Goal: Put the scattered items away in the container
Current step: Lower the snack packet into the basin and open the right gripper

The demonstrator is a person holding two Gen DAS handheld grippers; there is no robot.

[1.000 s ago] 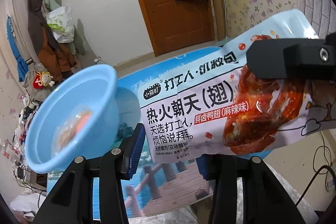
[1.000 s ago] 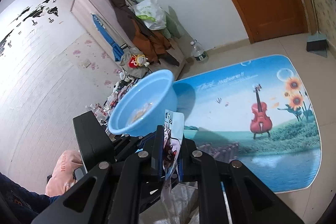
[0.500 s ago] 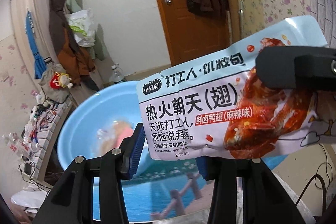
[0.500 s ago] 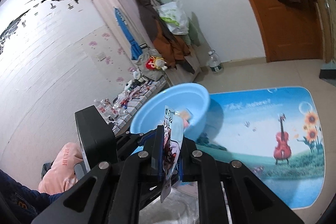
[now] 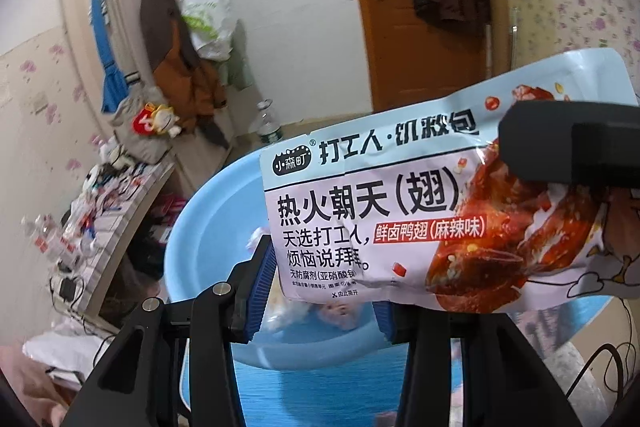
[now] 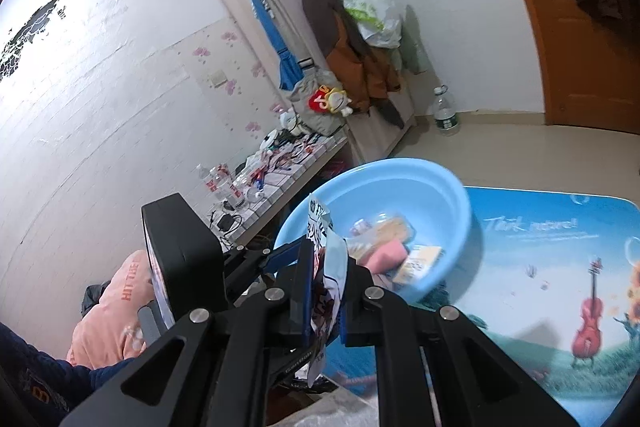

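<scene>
The right gripper (image 6: 325, 293) pinches the snack packet (image 5: 404, 223); the left gripper (image 5: 320, 291) stands apart, empty. The basin (image 6: 448, 195) looks nearer than before.

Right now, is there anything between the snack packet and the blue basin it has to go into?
Nothing visible blocks it. The snack packet hangs pinched in the right gripper beside the blue basin, whose open top already holds a few items.

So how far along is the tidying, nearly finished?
Partly. The round light-blue plastic basin already holds several small snack packets. In hand: the right gripper is shut on a pale-blue printed duck-wing snack pouch, held near the basin but not yet dropped in. Whether other items remain scattered, these views don't show.
</scene>
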